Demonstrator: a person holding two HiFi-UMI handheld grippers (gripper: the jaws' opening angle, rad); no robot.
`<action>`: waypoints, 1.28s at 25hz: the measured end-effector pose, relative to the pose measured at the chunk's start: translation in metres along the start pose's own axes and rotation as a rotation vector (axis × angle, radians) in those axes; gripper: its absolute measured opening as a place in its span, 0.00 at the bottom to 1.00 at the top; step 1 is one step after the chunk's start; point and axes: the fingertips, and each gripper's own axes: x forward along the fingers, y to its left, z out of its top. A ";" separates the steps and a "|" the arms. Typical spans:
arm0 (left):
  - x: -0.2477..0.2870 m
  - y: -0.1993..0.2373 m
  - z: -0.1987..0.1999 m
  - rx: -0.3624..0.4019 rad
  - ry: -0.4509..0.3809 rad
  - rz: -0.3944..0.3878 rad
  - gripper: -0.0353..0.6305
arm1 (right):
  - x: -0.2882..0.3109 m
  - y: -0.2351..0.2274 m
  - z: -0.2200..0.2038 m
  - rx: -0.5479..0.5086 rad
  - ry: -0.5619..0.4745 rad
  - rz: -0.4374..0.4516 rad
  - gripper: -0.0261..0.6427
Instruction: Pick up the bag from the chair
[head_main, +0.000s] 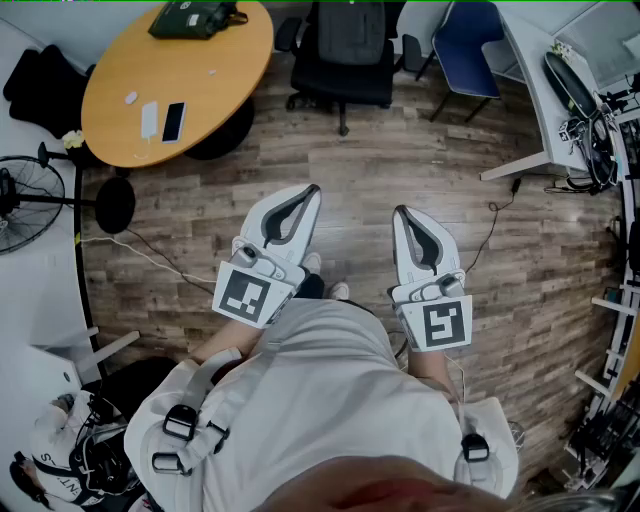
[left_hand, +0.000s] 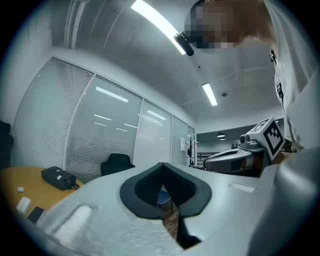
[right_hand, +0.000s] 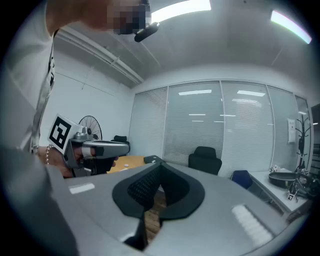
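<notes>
Wood-topped and round, the table (head_main: 120, 110) stood at the far left with a fan (head_main: 20, 205) on the floor beside it. A dark green bag (head_main: 192, 18) and a phone (head_main: 173, 122) lay on it. That bag rested on the table, not on a seat, so it was probably not the one the task meant. Next came the left gripper (head_main: 312, 192), held out level in front of the person's body. Its jaws were pressed together with nothing between them, and its own view showed only floor and far-off furniture past the tips. Across a stretch of plank floor (head_main: 350, 170), beyond both grippers, stood the black chair (head_main: 345, 85). A grey bag (head_main: 350, 30) appeared to lean upright against its backrest, well apart from either gripper. The right gripper (head_main: 400, 212) sat beside the left one and tipped slightly downward, its jaws likewise closed and empty. Further right were a blue chair (head_main: 465, 40), with nothing visible on its seat, and a white desk (head_main: 530, 90) cluttered with cables and gear. By these signs the task was at its very start: the bag was untouched and the approach was not yet made. The next move seemed to call for walking up to the black chair and spreading one gripper's jaws. They would then close on a handle or strap at the bag's top, which was too small here to make out, and lift.
</notes>
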 end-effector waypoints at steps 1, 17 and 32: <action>-0.001 -0.002 0.002 -0.004 -0.005 -0.003 0.06 | -0.002 0.004 0.006 -0.002 -0.015 0.004 0.04; -0.019 0.022 0.008 -0.005 -0.024 -0.049 0.06 | 0.024 0.024 0.032 -0.026 -0.106 -0.050 0.04; 0.025 0.058 -0.006 -0.033 -0.012 -0.050 0.06 | 0.082 0.005 0.013 -0.015 -0.058 -0.015 0.04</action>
